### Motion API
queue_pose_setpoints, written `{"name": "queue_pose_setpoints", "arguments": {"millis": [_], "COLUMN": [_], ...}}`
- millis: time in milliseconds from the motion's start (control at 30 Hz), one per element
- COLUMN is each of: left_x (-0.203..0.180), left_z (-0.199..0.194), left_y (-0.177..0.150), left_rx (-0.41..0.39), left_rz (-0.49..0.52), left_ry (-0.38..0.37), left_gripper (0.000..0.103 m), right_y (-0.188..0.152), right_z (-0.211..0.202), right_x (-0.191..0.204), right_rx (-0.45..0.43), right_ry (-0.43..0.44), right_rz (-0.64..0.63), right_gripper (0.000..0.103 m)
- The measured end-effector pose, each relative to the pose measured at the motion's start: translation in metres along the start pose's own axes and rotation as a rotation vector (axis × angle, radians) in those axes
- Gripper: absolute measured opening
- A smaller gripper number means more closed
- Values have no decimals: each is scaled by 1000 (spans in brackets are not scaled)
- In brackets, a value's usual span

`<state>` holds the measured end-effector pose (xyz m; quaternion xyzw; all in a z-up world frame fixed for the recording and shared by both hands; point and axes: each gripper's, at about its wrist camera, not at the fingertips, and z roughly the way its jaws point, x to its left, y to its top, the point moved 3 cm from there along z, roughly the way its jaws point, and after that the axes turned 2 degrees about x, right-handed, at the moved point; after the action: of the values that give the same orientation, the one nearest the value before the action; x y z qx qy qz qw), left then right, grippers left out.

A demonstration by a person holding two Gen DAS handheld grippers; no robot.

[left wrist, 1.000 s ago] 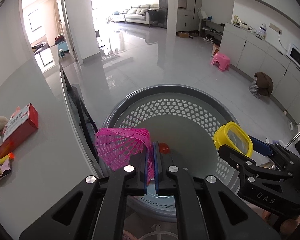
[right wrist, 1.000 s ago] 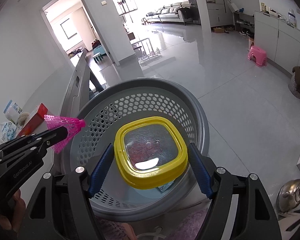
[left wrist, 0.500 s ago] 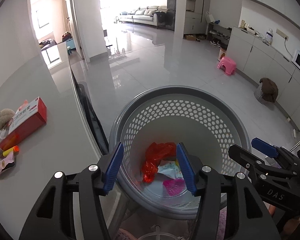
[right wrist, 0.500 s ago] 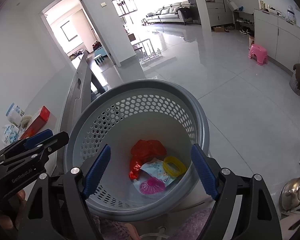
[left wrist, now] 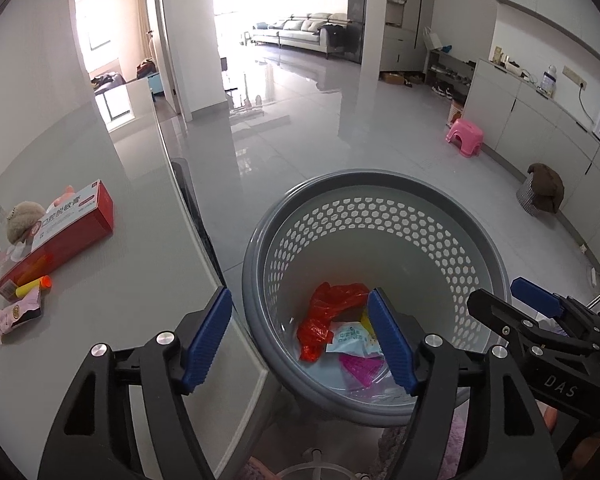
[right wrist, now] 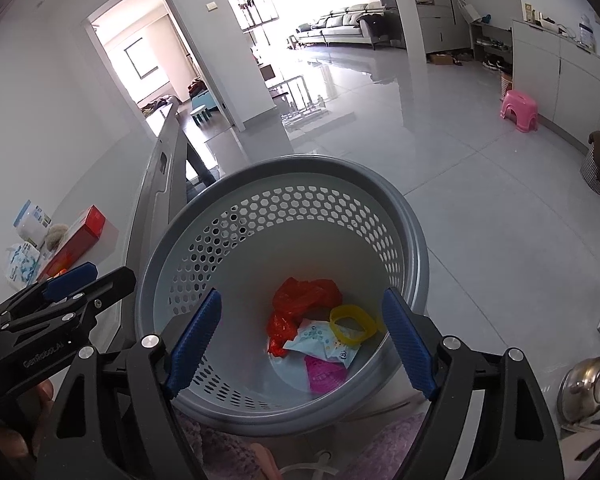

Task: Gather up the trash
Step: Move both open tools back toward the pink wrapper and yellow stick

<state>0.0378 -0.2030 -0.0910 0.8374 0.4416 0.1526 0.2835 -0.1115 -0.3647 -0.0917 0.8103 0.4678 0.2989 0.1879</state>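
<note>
Grey perforated basket (right wrist: 284,216) on the floor beside the table (left wrist: 132,280); held a red plastic bag (right wrist: 300,304), yellow lid (right wrist: 352,324), pale blue packet (right wrist: 324,344) and pink shuttlecock (right wrist: 324,372) at its bottom. Left gripper (left wrist: 300,344) over the basket's near rim, jaws opening, nothing between them. Right gripper (right wrist: 300,344) released, spread wide, empty. Red box (left wrist: 68,232) and small wrappers (left wrist: 16,314) lay on the table

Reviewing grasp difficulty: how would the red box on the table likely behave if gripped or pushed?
The red box looks like thin cardboard: probably light, and stiff enough to hold shape. Lying flat on the glossy table, it would likely slide rather than tip.
</note>
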Motion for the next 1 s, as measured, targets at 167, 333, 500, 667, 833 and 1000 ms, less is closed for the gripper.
{"name": "queue_pose_setpoints", "arguments": {"millis": [167,333,500,667,833,1000], "left_x": [12,28,43,60,81,109], "left_z": [-8,-18,-30,-45,-60,-72], "left_y": [-3,-9,-17,-23,-32,-45], "left_rx": [-5,-15,-37,-61,-83,-87], "left_rz": [-25,-56,-82,-105,-122,-145], "left_ry": [11,23,42,61,90,131], "left_gripper": [73,73,74,74,76,76], "right_y": [-2,-4,-7,-9,-12,-12], "right_z": [-3,-9,-14,-19,-19,-20], "right_x": [13,28,44,63,80,104], "right_rx": [-2,-15,-23,-34,-22,-24], "right_ry": [1,-2,0,14,47,78], "right_rz": [-24,-55,-85,-116,-139,-171], "right_gripper": [79,81,81,81,81,81]}}
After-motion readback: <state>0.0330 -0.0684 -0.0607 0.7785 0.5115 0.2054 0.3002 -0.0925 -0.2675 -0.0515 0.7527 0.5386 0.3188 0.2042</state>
